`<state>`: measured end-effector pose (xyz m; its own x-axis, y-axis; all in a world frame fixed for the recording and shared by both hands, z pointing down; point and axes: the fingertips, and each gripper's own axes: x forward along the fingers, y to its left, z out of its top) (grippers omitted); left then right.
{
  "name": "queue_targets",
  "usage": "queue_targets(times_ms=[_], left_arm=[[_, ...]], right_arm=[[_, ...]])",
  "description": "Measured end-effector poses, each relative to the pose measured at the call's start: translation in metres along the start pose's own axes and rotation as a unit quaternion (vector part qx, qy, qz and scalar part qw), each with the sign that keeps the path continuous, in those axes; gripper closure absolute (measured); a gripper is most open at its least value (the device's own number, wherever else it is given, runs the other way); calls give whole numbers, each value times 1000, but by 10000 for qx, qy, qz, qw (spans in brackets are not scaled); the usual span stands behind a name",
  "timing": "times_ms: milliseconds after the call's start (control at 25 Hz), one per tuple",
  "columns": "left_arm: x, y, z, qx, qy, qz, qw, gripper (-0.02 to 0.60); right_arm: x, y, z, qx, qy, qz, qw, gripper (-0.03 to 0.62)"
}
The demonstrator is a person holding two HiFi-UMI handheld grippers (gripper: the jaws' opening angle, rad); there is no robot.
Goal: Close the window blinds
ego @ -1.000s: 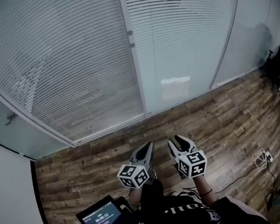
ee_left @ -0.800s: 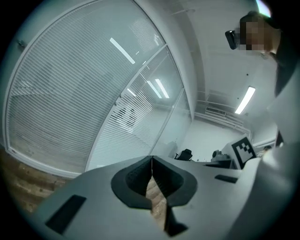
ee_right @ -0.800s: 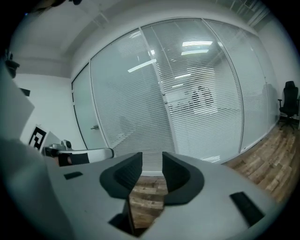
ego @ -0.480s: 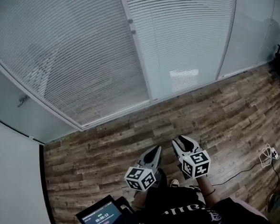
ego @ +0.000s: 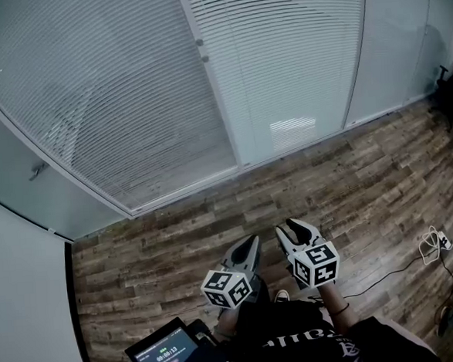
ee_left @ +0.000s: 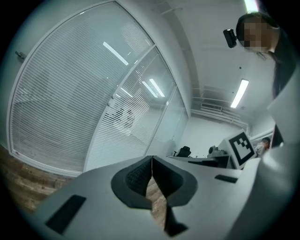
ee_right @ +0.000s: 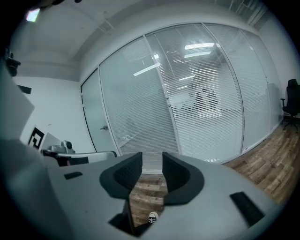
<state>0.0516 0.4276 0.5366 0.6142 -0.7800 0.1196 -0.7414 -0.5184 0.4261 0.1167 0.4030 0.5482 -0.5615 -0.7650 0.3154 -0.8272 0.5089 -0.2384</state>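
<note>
The blinds hang in two glazed panels, one on either side of a white post. They seem to sit behind the glass rather than in front of it, so I judge the slats themselves to be out of reach. They are thin, light strips that would bend easily, and I would not want to pinch them anyway. To the right of the post, dark shapes show through the slats, which I read as not fully turned shut; to the left of it they look denser. The likely handle is the pair of small knobs high on the post. They look small, hard and probably smooth, so I would take one squarely across its sides with the pads, firmly but slowly, since a round smooth knob may slip. Whether they turn or slide I cannot tell from here. I stand well back from the post on the wood floor, with both tongs held low in front of me and pointing toward it. My left tongs are pressed together at the tips with nothing caught in them. My right tongs stand spread, with only floor showing between the pads. No container shows in any view.
</note>
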Motion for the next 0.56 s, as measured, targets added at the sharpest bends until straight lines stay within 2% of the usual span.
queue_targets(times_ms=[560], left_arm=[[0, -8, 10, 211, -129, -87, 9997, 575]], right_arm=[[-6, 4, 9, -102, -172, 18, 9998, 461]])
